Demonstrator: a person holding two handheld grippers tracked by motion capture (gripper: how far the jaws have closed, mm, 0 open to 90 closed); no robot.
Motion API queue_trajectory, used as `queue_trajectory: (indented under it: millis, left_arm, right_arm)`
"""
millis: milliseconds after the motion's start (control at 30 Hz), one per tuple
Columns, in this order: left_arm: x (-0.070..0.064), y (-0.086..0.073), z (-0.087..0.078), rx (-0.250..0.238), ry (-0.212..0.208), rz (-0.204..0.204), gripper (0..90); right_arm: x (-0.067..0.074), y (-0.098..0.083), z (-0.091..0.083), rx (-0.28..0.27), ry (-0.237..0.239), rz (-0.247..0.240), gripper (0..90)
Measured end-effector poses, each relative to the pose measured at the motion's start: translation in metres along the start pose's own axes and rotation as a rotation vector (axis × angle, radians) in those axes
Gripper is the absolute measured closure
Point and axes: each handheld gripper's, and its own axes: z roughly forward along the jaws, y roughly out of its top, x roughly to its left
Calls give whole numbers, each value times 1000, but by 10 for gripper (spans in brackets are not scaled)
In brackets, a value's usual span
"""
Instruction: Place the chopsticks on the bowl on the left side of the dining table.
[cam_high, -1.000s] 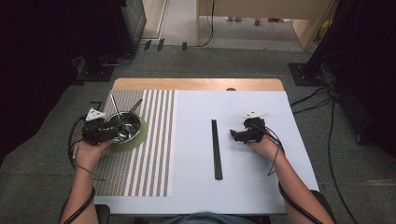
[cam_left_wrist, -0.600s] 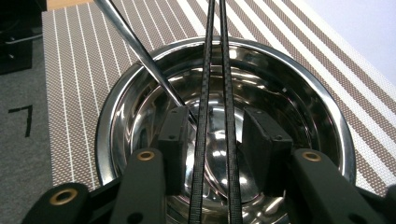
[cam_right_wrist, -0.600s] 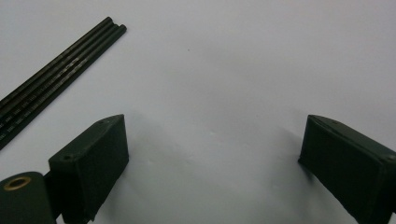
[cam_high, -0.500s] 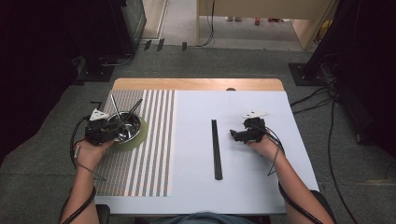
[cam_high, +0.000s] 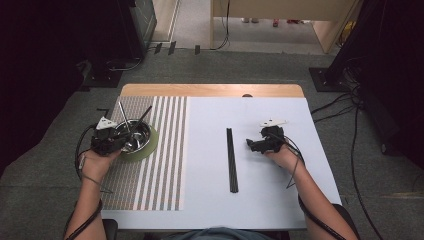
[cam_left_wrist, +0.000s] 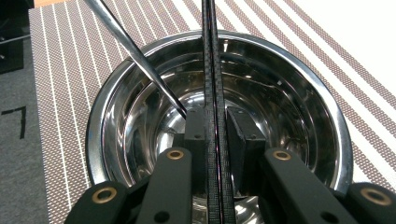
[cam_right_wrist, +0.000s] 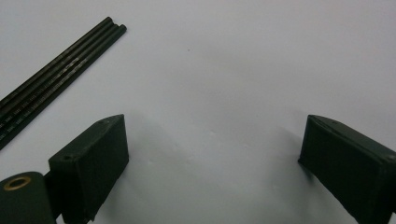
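While the left gripper (cam_high: 116, 141) sits over the steel bowl (cam_high: 134, 136) in the high view, the right gripper (cam_high: 252, 145) rests on the white sheet (cam_high: 280, 200) just beside the loose black chopsticks (cam_high: 231, 160). Table stands on grey carpet w/ cables; striped mat (cam_high: 165, 165) covers its left part.

Left gripper view: jaws have just been closing, now pinched on a pair of dark chopsticks (cam_left_wrist: 212, 70) leaning in the bowl (cam_left_wrist: 303, 79), next to a metal rod (cam_left_wrist: 135, 51). Step looks like the pickup; next move prob. a straight lift w/o snagging the rod.

Right gripper view: jaws wide apart, nothing between, pads near the sheet (cam_right_wrist: 233, 70); chopsticks (cam_right_wrist: 56, 65) off to upper left.
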Motion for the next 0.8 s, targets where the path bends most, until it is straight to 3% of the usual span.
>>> queue_trajectory:
  millis: [433, 633, 800]
  left_arm:
    - [0, -1, -2, 9, -24, 32, 805]
    - [3, -3, -4, 6, -36, 21, 802]
    - [3, -3, -8, -19, -30, 6, 692]
  right_arm:
    - [0, 0, 0, 0, -1, 0, 74]
    - [0, 0, 0, 0, 0, 0, 74]
    - [0, 0, 0, 0, 0, 0, 74]
